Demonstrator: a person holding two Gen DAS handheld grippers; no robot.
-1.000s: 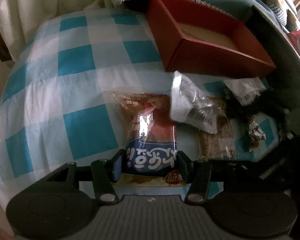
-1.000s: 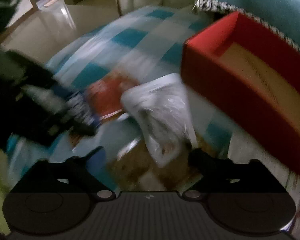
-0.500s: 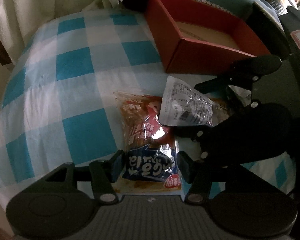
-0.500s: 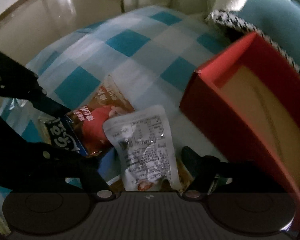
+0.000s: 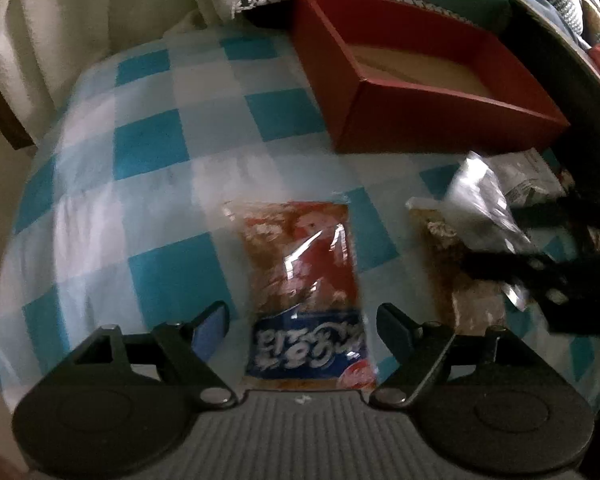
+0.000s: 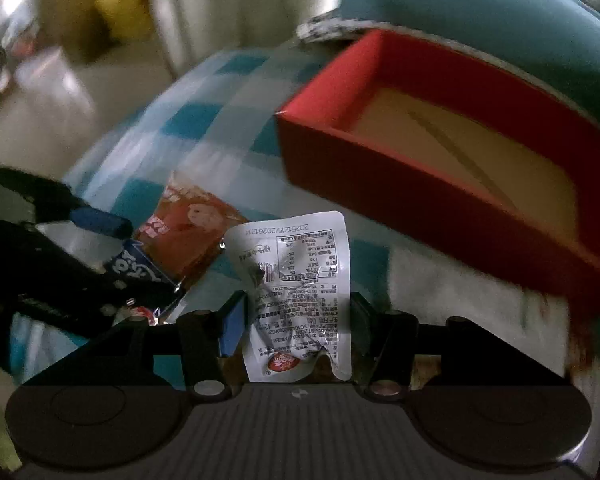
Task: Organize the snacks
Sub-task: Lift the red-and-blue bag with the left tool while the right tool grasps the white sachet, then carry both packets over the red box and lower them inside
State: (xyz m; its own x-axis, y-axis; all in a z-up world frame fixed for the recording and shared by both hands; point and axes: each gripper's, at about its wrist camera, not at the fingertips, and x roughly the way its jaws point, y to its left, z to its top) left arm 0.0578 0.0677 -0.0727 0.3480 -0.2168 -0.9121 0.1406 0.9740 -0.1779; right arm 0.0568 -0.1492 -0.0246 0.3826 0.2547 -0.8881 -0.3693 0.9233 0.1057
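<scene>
A red open box (image 5: pixel 440 120) with a tan floor stands at the back right of the blue-checked cloth; it also shows in the right wrist view (image 6: pixel 460 200). My left gripper (image 5: pixel 302 320) is open, its fingers either side of a red-and-blue snack packet (image 5: pixel 304 276) lying on the cloth. My right gripper (image 6: pixel 296 312) is shut on a white snack packet (image 6: pixel 296 276), held up off the cloth in front of the box. That white packet (image 5: pixel 480 204) shows at the right of the left wrist view.
A brown snack packet (image 5: pixel 460 280) lies on the cloth under the right gripper. More wrappers (image 5: pixel 528 180) lie by the box's near corner. A teal cushion (image 6: pixel 480 12) rises behind the box. Cream fabric (image 5: pixel 80 20) hangs at the back left.
My left gripper has opened and let go of the red-and-blue packet. My right gripper has closed on the white packet and lifted it toward the box.
</scene>
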